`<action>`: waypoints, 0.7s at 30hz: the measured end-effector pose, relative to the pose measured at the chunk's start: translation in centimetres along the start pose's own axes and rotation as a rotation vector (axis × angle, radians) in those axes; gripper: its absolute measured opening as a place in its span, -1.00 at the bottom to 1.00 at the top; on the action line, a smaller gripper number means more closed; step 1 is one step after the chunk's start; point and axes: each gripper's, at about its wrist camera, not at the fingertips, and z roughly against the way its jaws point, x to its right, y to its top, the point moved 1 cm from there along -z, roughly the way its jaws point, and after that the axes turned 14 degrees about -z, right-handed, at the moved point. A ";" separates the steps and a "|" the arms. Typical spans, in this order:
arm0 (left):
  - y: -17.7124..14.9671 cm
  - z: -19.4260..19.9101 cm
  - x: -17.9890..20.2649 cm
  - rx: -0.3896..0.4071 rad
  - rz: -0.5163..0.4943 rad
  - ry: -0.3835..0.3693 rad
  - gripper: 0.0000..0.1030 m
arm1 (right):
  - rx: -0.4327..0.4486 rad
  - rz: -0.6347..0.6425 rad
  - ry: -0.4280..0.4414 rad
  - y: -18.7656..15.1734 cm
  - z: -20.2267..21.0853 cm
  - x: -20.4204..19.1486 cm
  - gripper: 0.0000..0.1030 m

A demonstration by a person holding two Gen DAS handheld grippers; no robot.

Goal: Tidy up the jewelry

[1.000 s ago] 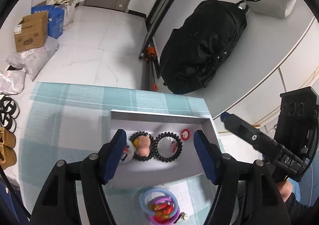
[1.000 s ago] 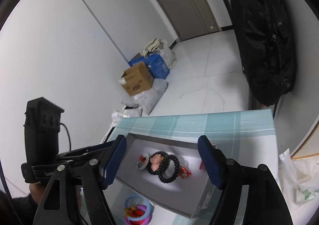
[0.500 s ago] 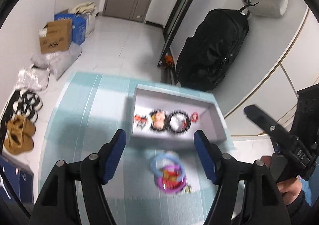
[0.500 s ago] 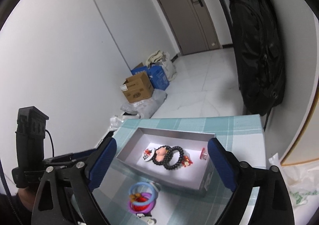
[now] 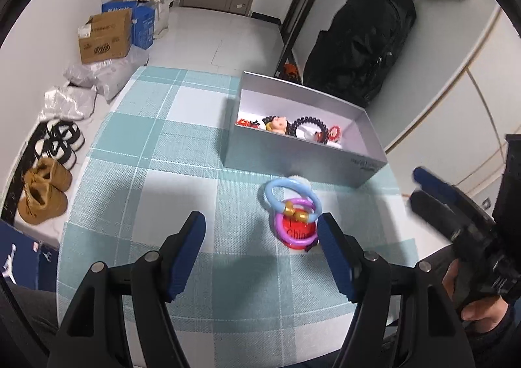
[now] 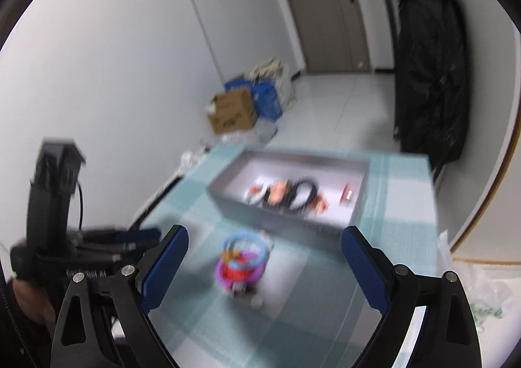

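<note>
- Now, the step in hand looks like picking the loose pile of blue and purple plastic bangles on a red disc (image 5: 294,218), which lies on the teal checked desk (image 5: 169,153) just in front of the shallow grey cardboard box (image 5: 302,153).
- Box already holds black bead bracelets (image 5: 306,127) and small red charms.
- Best approach: come down over one ring's rim, pinch a single bangle, lift clear of the box wall.
- Left tool (image 5: 262,250): about half open, nothing held, tilted steeply down, pile just beside its right pad.
- Right tool (image 6: 263,262): jaws have just been opening, now wide, empty; pile lies ahead between the pads, view blurred.
</note>
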 end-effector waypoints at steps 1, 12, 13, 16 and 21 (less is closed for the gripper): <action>-0.2 -0.1 0.1 -0.002 -0.010 0.007 0.30 | -0.044 0.021 -0.025 -0.7 -0.6 -0.1 0.85; -1.4 -0.5 -1.2 -0.020 0.040 0.022 0.30 | -0.241 0.130 -0.072 -5.1 -3.5 -0.1 0.85; -1.4 -0.6 -1.4 -0.029 0.051 0.022 0.30 | -0.262 0.126 -0.075 -5.4 -3.8 0.0 0.83; -1.3 -0.8 -1.9 -0.031 0.070 0.036 0.30 | -0.297 0.155 -0.099 -6.1 -4.6 -0.2 0.83; -1.4 -0.8 -2.4 -0.027 0.098 0.036 0.30 | -0.295 0.190 -0.125 -6.7 -5.1 -0.6 0.82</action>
